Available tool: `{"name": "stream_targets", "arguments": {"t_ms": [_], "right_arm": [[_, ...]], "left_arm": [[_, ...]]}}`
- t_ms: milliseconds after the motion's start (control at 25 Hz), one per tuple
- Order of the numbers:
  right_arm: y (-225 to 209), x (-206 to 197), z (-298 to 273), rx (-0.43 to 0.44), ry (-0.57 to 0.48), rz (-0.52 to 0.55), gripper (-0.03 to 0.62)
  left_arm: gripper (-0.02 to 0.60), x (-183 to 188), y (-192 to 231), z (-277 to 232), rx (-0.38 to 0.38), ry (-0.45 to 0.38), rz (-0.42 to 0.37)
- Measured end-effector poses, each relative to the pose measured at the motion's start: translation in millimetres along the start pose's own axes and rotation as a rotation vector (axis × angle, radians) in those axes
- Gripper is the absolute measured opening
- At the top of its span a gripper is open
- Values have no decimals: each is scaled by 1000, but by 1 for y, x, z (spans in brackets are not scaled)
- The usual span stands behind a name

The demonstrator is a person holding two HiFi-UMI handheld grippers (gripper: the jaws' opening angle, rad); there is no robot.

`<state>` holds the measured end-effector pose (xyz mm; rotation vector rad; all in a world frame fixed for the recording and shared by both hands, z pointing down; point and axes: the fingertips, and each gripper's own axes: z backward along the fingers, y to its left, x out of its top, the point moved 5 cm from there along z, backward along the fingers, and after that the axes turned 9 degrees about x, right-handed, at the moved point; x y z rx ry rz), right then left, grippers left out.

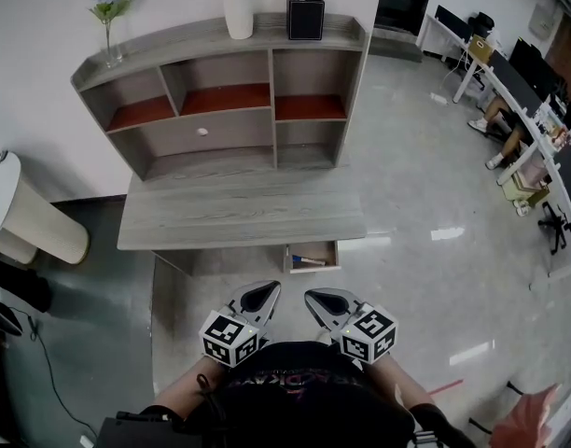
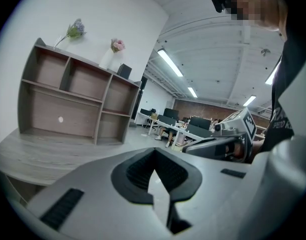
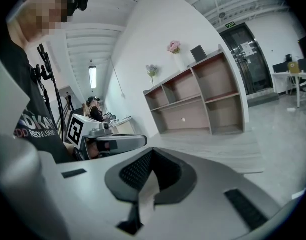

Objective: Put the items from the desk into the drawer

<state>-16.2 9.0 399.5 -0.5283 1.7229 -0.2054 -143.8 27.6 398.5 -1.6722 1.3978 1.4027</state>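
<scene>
- Both the left claw (image 1: 264, 292) and right claw (image 1: 321, 297) have smooth grey shells, with ribbed black pads pressed together on nothing.
- The tabletop (image 1: 239, 217) is flat grey woodgrain.
- A boxy drawer (image 1: 334, 253) stands open beneath it, with items (image 1: 307, 261) inside.

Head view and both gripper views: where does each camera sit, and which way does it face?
Head view: on the person's head, looking steeply down at the desk, open drawer and shelves; shows left gripper, right gripper, shirt.
Left gripper view: on the left gripper, facing the shelves along shut jaws; shirt and right gripper at right.
Right gripper view: on the right gripper, facing the shelves along shut jaws; shirt and left gripper at left.
Shared: both gripper views see the shelves and each other's gripper.
</scene>
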Motion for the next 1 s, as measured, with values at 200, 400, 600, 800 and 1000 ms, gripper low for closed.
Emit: {"name": "stream_targets", "arguments": {"t_ms": [200,400,600,800,1000], "right_arm": [[2,-1,-1,-1,-3,2,17],[3,-1,-1,-2,-2,12,17],[5,0,-1,0,1,19,17],[5,-1,-3,3,1,21,17],[5,-1,-3,4,1,30,17]], "left_arm": [[11,0,-2,0,-8,1,-18],[11,0,-2,1,-6,-2,-20],[11,1,-4,1,-7,-2,-25],[11,0,-3,2,-3,-3,-25],[11,0,-3,2,0,-7,-28]]}}
